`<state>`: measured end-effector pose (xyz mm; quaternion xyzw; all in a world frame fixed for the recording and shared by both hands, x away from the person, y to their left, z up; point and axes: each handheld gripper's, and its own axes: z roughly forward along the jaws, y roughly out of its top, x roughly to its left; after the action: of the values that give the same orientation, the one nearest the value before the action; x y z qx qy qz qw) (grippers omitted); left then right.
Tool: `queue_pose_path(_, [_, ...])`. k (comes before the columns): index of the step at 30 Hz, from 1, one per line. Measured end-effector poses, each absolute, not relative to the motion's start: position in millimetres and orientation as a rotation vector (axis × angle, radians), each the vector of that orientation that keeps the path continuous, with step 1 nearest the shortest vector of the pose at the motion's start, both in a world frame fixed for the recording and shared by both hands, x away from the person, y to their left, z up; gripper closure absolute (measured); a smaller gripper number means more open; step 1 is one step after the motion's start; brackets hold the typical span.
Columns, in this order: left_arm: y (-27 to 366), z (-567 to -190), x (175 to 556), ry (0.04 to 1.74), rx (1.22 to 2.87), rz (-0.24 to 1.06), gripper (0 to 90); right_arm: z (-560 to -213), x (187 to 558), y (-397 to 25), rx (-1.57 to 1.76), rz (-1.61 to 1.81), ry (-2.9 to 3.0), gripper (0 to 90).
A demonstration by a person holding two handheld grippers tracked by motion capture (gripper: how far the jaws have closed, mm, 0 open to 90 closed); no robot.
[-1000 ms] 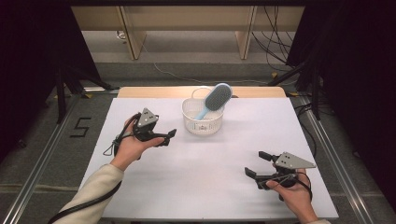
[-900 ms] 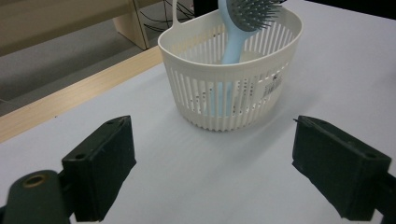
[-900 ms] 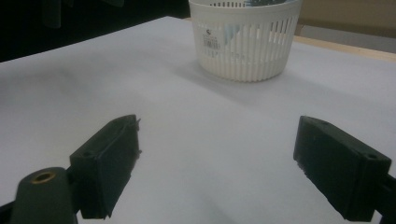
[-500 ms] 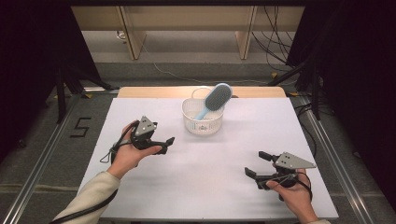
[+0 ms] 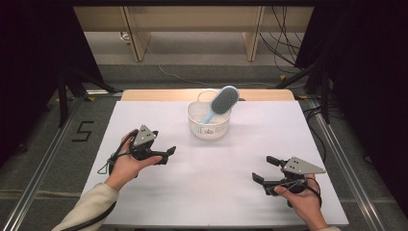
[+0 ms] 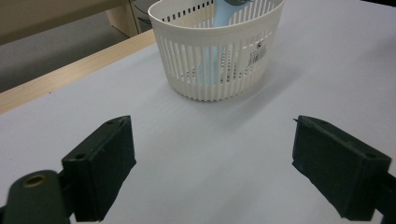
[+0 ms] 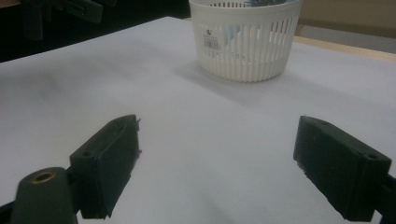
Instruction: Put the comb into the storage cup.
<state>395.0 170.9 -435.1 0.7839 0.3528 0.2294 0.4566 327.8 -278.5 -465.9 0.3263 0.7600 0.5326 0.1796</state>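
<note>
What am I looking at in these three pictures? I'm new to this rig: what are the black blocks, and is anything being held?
A person sits at a white table and holds a hand tool with two jaws in each hand. The high view looks down from above: the left gripper and the right gripper. The other two pictures come from cameras riding on those tools, so the black blocks at the bottom are each tool's own jaws. Both stand wide open with nothing between them. At the far middle of the table is a white slotted basket, with a light blue hairbrush standing in it, head leaning out over the rim.
</note>
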Motion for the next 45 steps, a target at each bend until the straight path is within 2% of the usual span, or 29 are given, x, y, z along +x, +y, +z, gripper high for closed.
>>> queue_pose_path(45, [196,-459,357,0.840,1.960,0.565,12.2,-466,328,-278,0.927,1.507,2.148,15.2])
